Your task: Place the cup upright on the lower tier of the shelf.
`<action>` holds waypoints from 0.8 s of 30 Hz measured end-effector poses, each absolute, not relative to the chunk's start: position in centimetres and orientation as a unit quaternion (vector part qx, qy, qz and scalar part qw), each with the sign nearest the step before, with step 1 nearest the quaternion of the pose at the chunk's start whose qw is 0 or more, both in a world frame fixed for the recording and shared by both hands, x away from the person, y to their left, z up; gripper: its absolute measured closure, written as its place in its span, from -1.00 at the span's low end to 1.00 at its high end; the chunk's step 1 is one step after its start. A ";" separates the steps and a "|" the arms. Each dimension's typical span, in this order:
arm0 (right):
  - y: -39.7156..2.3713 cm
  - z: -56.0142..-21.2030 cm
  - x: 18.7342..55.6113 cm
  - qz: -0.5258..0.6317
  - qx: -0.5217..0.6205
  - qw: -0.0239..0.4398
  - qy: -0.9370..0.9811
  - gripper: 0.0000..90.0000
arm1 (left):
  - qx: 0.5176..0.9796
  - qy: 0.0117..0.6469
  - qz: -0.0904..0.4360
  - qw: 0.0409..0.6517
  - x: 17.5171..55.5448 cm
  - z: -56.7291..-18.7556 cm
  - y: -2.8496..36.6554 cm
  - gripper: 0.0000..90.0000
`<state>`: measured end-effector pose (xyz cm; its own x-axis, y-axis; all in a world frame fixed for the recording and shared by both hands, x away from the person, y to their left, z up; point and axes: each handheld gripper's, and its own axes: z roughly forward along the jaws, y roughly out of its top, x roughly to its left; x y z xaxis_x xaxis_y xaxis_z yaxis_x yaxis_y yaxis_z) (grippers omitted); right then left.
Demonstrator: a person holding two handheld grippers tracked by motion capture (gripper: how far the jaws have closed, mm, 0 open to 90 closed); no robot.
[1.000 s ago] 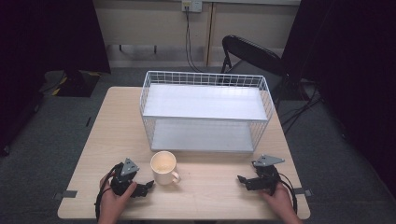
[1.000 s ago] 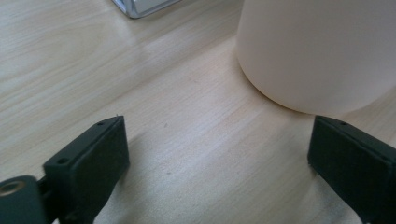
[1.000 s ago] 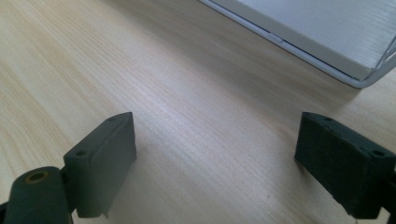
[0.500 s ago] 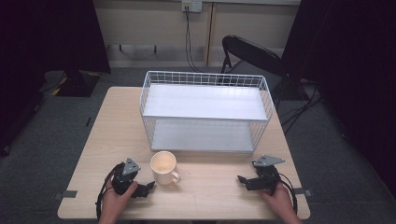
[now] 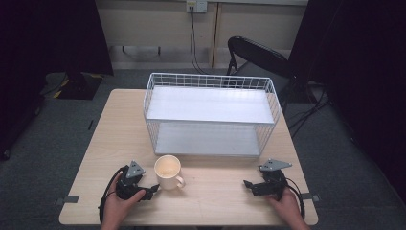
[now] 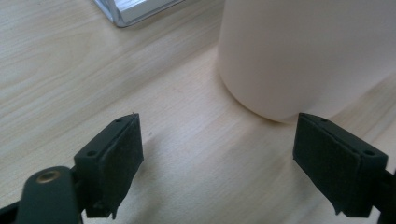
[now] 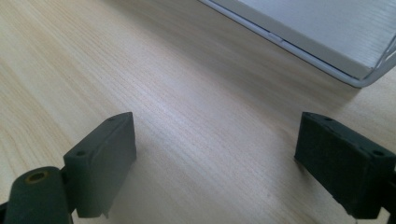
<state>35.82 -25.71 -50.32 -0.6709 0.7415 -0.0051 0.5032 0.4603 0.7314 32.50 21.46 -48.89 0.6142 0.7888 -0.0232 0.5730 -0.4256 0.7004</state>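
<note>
Cream mug (image 5: 168, 171) sits on table (image 5: 215, 196), just in front of white wire rack (image 5: 210, 112), handle twd the person. L gripper (image 5: 152, 188) just beside mug; fingers (image 6: 114, 154) wide apart, just been closing a bit, nothing between them. R gripper (image 5: 247, 184) well apart from mug, fingers (image 7: 105, 156) wide open, holding nothing.

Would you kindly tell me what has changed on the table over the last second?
The left tool has edged closer to the mug, and its jaws have just been closing a little, nothing between them yet. The mug, the wire rack and the right tool stayed put.
</note>
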 end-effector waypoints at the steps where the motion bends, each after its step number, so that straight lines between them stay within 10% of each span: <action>1: -25.7 -50.3 35.8 0.364 0.371 0.164 0.839 -0.74 | 0.829 0.408 0.155 0.350 32.4 -48.6 21.4 -0.63; 24: -25.7 -50.3 35.8 0.364 0.371 0.164 0.839 -0.74 | 0.818 0.407 0.143 0.381 31.3 -44.8 21.5 -0.63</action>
